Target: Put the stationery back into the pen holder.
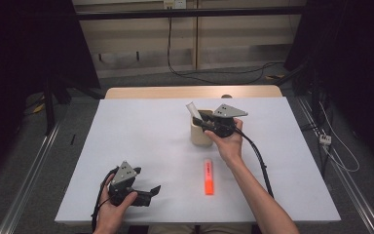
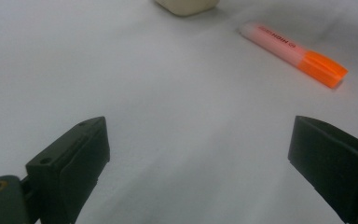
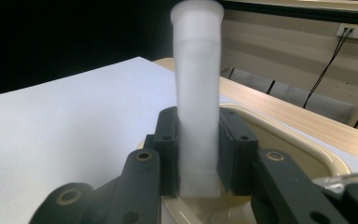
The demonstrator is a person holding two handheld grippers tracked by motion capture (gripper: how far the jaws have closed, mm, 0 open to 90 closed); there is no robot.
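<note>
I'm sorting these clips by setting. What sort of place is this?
Likely a lab or recording workroom, not a home: a white-topped table on a grey floor with metal rails, dark curtains at both sides, and loose cables trailing from a wall socket.

Our right gripper sits over the cream-coloured plastic cup, forearm stretched out toward it, jaws pinched on a frosted white tube. Our left gripper rests well short of that cup, near our body, jaws spread wide on nothing.
</note>
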